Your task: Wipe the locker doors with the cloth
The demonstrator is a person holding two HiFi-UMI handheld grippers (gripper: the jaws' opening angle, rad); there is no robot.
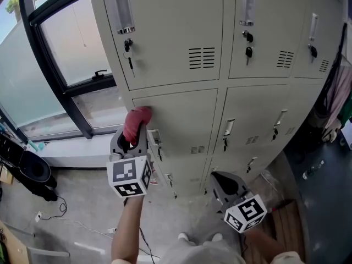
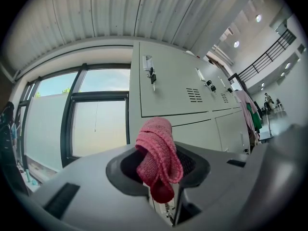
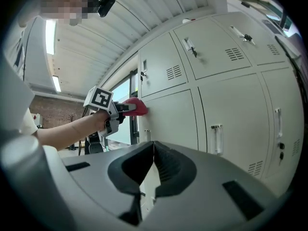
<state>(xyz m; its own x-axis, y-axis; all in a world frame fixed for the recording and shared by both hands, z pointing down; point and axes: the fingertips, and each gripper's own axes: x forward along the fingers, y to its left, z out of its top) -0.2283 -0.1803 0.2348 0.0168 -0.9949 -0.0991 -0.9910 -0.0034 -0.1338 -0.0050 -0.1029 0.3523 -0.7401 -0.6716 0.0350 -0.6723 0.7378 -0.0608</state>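
A bank of beige locker doors [image 1: 181, 43] fills the head view. My left gripper [image 1: 133, 139] is shut on a pink-red cloth [image 1: 136, 122], and the cloth presses against the top left corner of a middle-row door [image 1: 184, 125]. In the left gripper view the cloth [image 2: 159, 155] hangs bunched between the jaws. From the right gripper view the cloth [image 3: 135, 107] touches the door's edge. My right gripper [image 1: 224, 187] is held lower, near the bottom lockers, its jaws shut on nothing [image 3: 152, 170].
A large dark-framed window [image 1: 60, 59] stands left of the lockers. Black equipment [image 1: 27, 172] and cables lie on the floor at lower left. Clothes [image 1: 338, 92] hang at the right edge. Keys [image 1: 128, 51] dangle from the upper locks.
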